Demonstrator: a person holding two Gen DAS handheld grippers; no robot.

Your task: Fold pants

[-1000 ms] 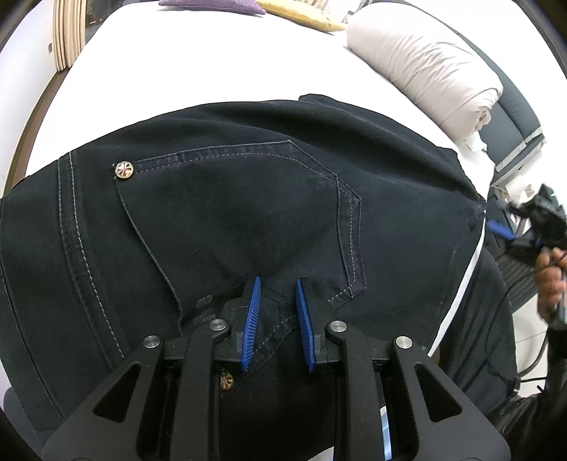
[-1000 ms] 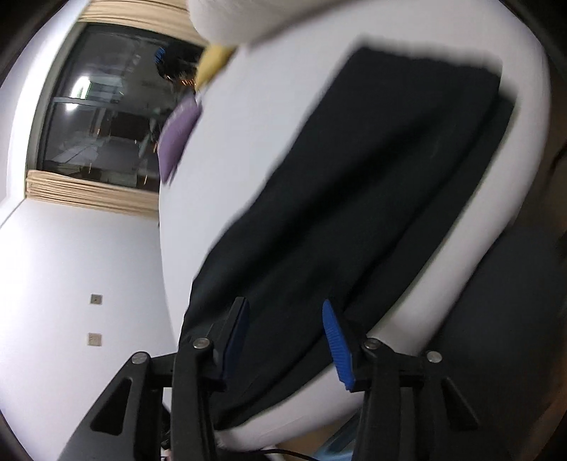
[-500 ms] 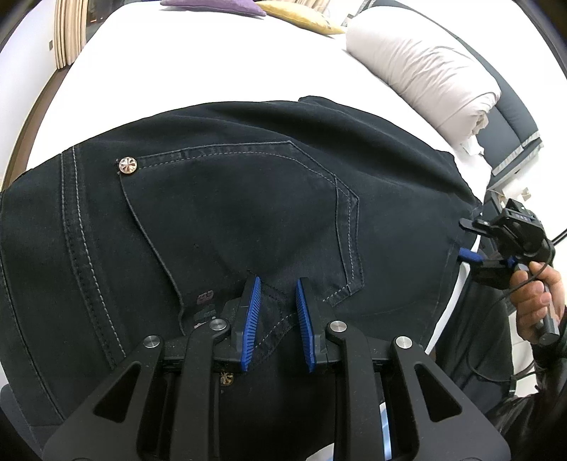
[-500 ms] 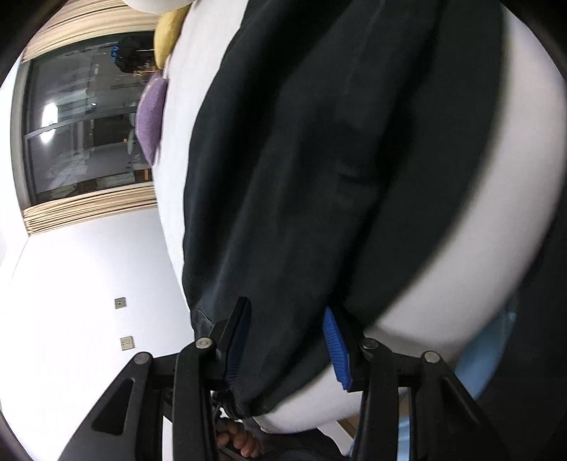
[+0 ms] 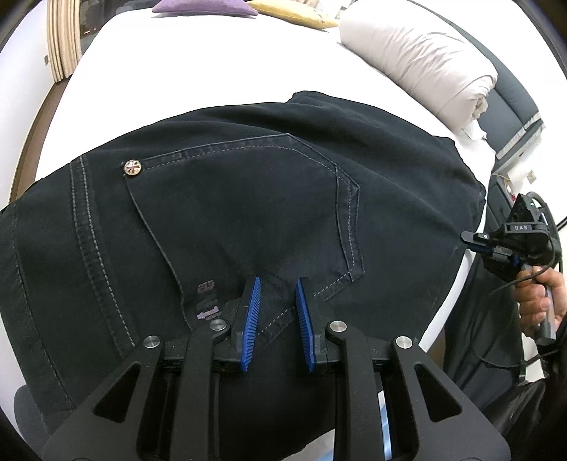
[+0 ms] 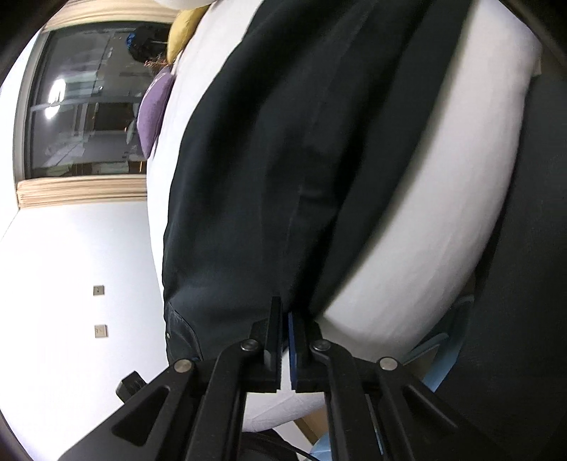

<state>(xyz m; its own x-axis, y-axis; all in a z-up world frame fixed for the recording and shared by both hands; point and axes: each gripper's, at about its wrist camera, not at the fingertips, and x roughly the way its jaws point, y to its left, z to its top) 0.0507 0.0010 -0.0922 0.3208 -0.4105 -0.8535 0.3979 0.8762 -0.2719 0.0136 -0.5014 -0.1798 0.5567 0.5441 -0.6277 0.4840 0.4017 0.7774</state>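
Note:
Black jeans point(image 5: 248, 198) lie across the white bed point(image 5: 198, 71), back pocket with a metal stud up. My left gripper point(image 5: 277, 283) has its blue pads a little apart over the pocket's lower corner, near the waistband. It holds nothing that I can see. In the right wrist view the pants point(image 6: 283, 159) stretch away along the bed's edge. My right gripper point(image 6: 285, 312) is shut on the pants' hem at the near edge. The right gripper also shows in the left wrist view point(image 5: 476, 239), at the far end of the legs.
A rolled beige duvet point(image 5: 418, 67) lies at the back right of the bed. Purple point(image 5: 202, 7) and yellow point(image 5: 294, 14) pillows sit at the far end. A dark window point(image 6: 88, 99) and white wall show in the right view. The bed's edge point(image 6: 425, 230) drops off beside the pants.
My right gripper has moved in to the pants' hem and closed on it. My left gripper has stayed over the pocket corner with its pads slightly apart.

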